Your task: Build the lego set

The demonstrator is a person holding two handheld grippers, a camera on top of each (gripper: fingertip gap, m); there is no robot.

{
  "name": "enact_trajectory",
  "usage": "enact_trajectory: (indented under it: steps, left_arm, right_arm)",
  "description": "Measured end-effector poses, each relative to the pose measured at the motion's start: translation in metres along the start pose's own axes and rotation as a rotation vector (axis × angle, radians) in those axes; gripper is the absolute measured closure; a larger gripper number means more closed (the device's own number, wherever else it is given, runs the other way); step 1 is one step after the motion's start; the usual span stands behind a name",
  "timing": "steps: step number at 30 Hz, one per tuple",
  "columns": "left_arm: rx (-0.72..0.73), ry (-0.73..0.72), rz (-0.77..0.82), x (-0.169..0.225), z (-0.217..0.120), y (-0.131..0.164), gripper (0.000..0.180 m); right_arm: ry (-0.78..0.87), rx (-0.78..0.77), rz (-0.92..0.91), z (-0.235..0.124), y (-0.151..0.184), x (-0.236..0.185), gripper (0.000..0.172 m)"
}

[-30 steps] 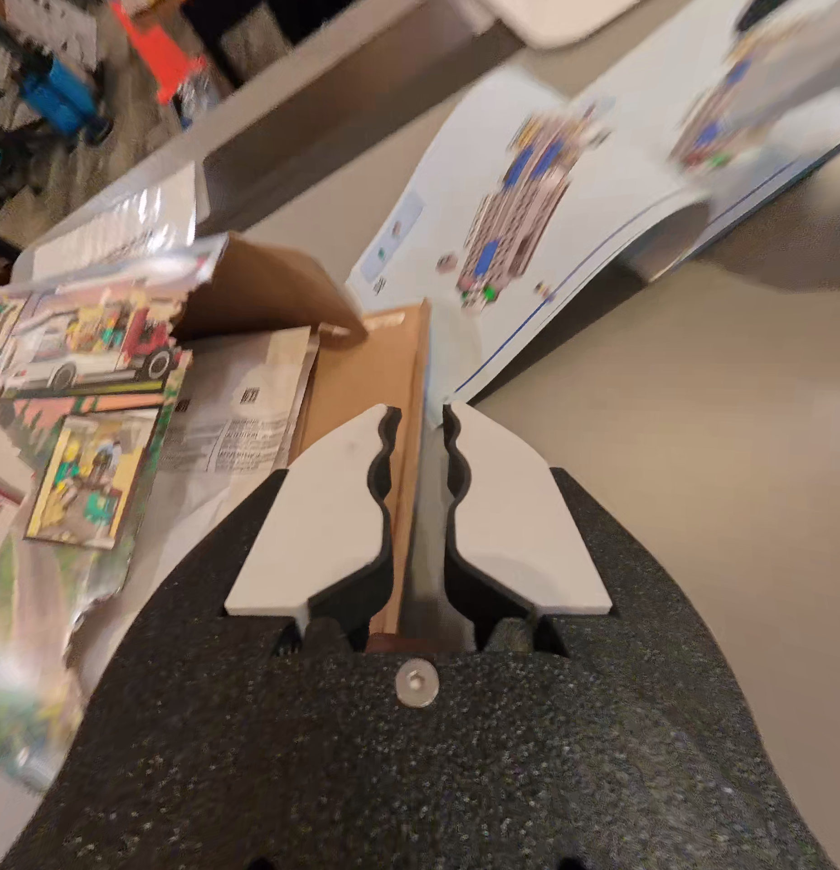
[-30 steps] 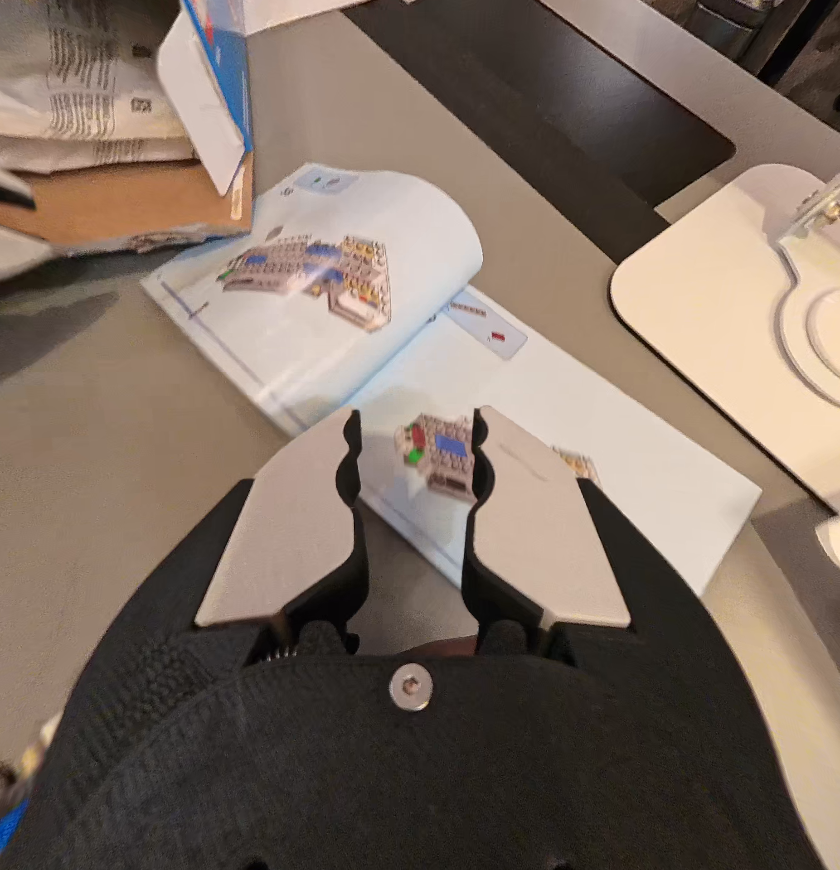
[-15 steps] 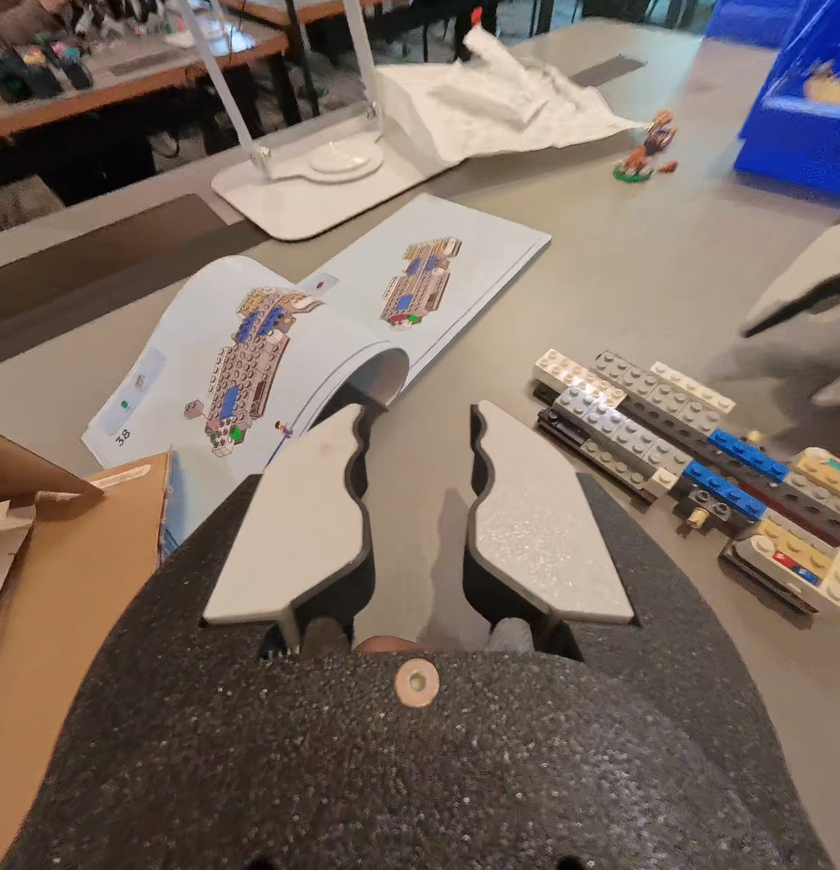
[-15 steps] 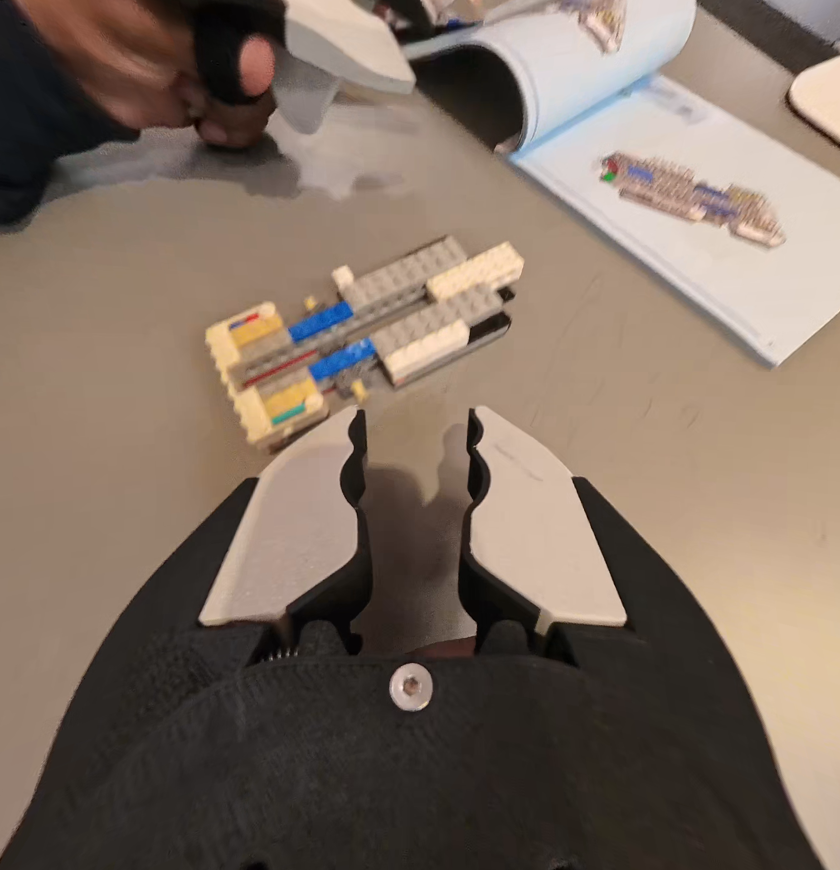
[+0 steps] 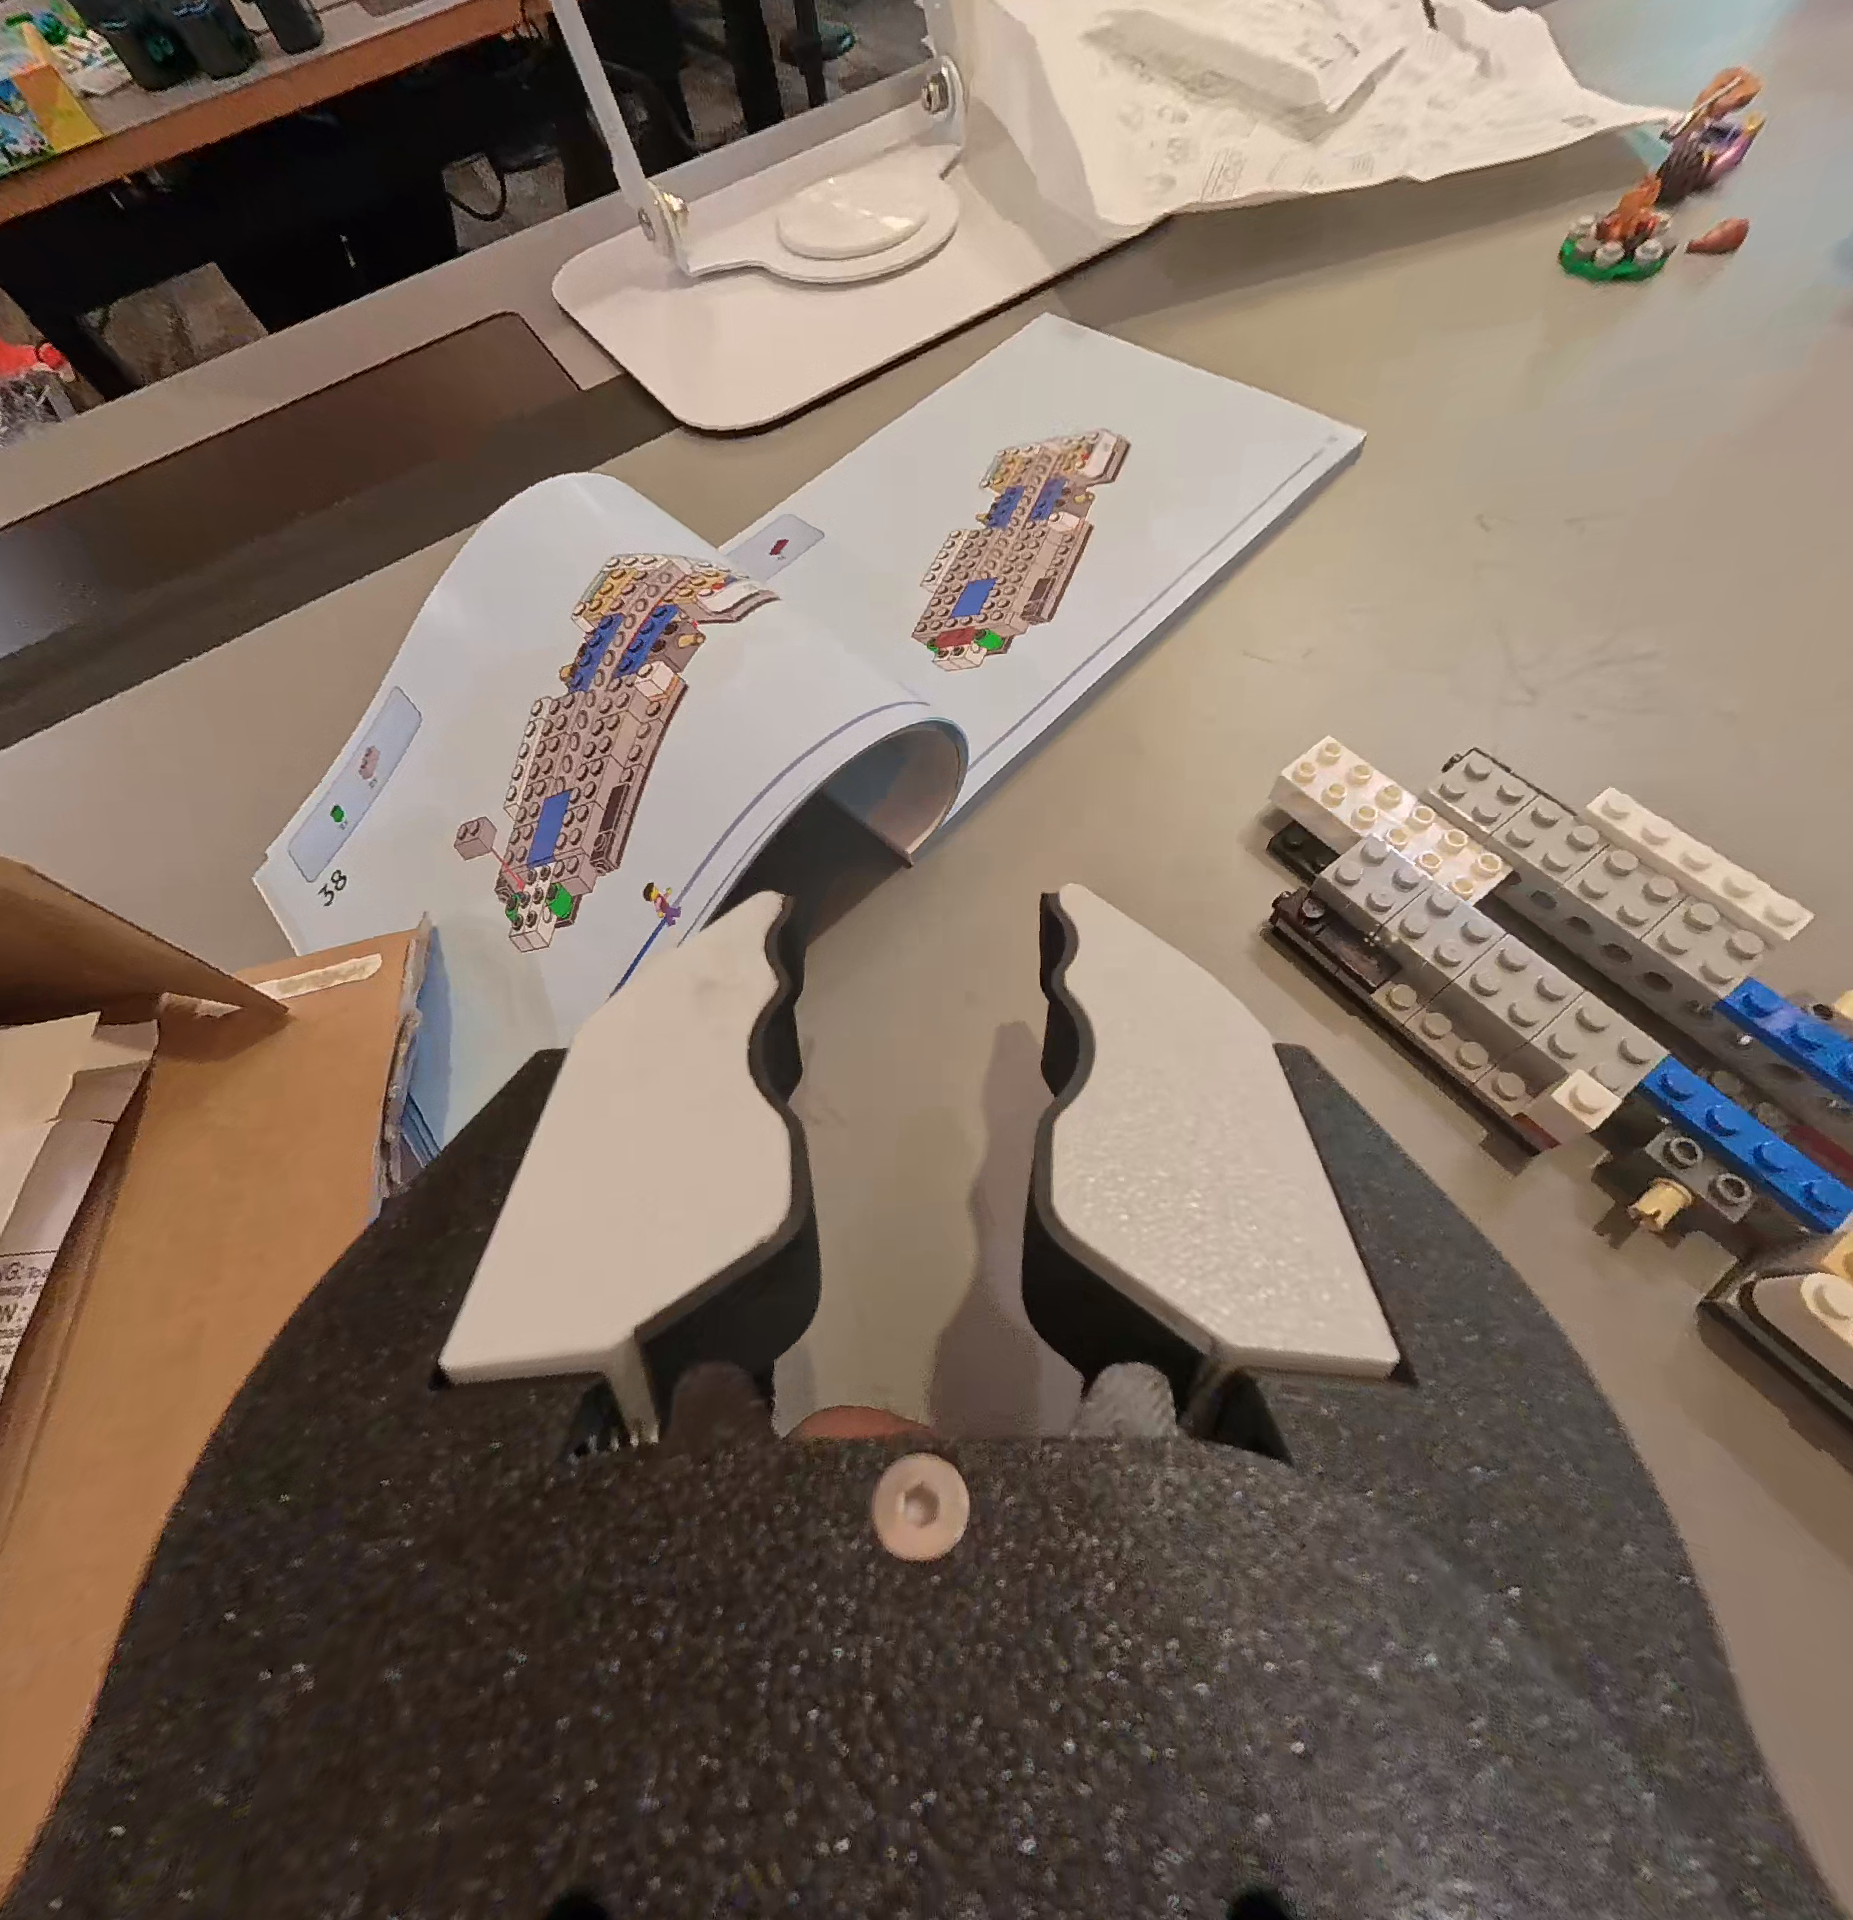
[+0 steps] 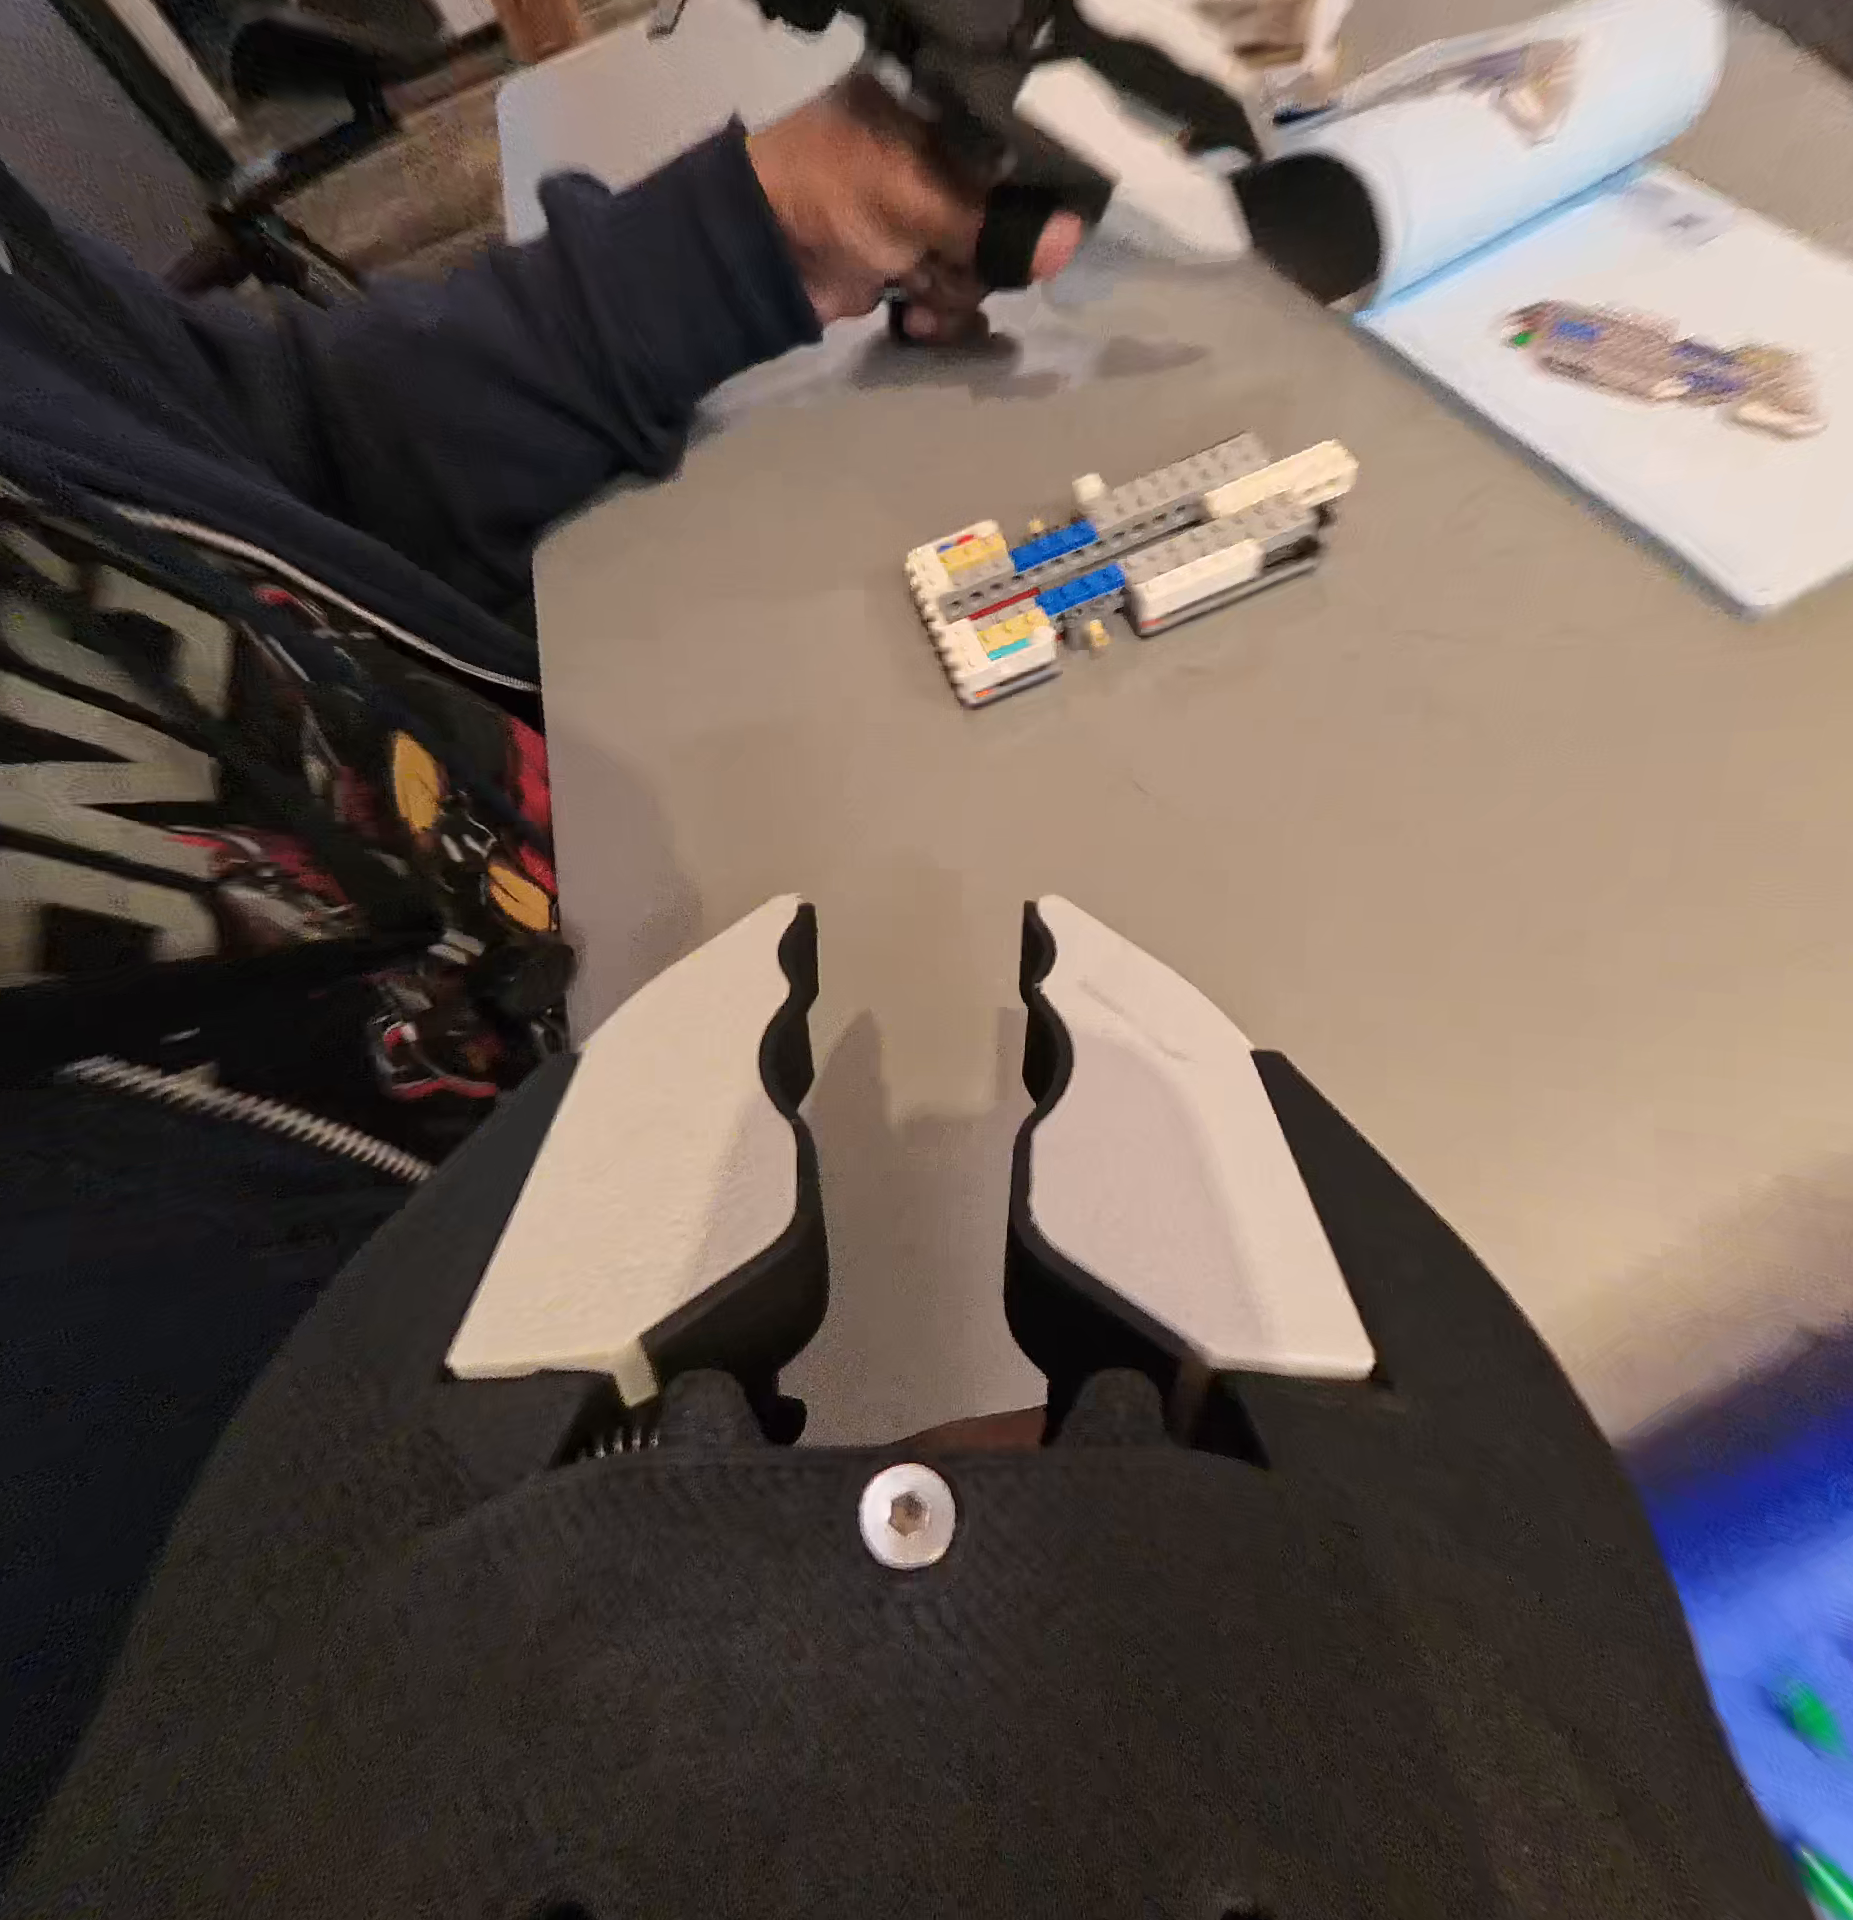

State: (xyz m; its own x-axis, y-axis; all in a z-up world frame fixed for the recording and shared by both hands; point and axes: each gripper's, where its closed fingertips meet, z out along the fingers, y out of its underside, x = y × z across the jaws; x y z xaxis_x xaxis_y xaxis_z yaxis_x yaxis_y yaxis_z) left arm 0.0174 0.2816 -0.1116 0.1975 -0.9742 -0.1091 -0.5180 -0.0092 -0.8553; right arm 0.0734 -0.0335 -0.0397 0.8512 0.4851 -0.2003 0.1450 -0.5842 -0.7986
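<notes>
My left gripper (image 5: 911, 914) is open and empty above the grey table (image 5: 1524, 582). It hovers just in front of an open light-blue instruction booklet (image 5: 797, 665). A flat build of grey, white and blue bricks (image 5: 1587, 977) lies to its right. My right gripper (image 6: 917, 920) is open and empty over the bare table near its front edge. The same brick build (image 6: 1119, 566) lies well ahead of it, and the booklet (image 6: 1628, 395) is at the far right. The other gripper, in a person's hand (image 6: 901, 239), shows blurred at the top of the right wrist view.
A brown cardboard box with paper bags (image 5: 122, 1195) sits at the left. A white lamp base (image 5: 797, 301) and crumpled white paper (image 5: 1296, 94) lie at the back, with a small brick figure (image 5: 1628, 229) at far right. A person's dark sleeve (image 6: 382, 364) and jacket are at left. There is about 35 cm between the tips of the two grippers. The small brick figure (image 5: 1628, 229) is closer to my right gripper, around 30 cm from its tips; the left tips are 35 cm off.
My left gripper has swung right from the cardboard box to the booklet and bricks, and its jaws have opened wider. My right gripper has drawn back from the booklet and the brick build, jaws narrowing slightly.
</notes>
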Motion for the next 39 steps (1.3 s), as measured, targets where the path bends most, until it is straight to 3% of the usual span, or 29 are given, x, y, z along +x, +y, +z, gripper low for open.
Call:
enact_trajectory:
  steps: [3, 6, 8, 14, 20, 29, 39]
  left_arm:
    - [-0.027, -0.008, 0.034, 0.003, 0.003, 0.003, 0.137]
    - [-0.040, -0.019, 0.055, 0.004, 0.004, 0.004, 0.137]
    - [-0.040, -0.030, 0.064, 0.003, 0.004, 0.004, 0.137]
    - [-0.069, -0.056, 0.084, 0.003, 0.007, 0.007, 0.138]
    - [-0.121, -0.080, 0.117, 0.003, 0.012, 0.013, 0.138]
    - [-0.114, -0.075, 0.108, 0.003, 0.011, 0.012, 0.138]
    - [-0.100, -0.083, 0.126, 0.004, 0.010, 0.011, 0.140]
  right_arm:
    - [0.146, -0.003, -0.008, -0.065, -0.009, 0.046, 0.136]
    - [0.351, -0.124, -0.052, -0.116, 0.015, 0.122, 0.140]
    - [0.318, -0.209, -0.078, -0.129, 0.038, 0.149, 0.144]
    - [0.100, -0.559, -0.201, -0.116, 0.112, 0.178, 0.144]
    - [-0.080, -0.754, -0.289, -0.101, 0.149, 0.175, 0.151]
    - [-0.125, -0.746, -0.277, -0.092, 0.160, 0.178, 0.158]
    - [-0.012, -0.729, -0.302, -0.092, 0.146, 0.184, 0.163]
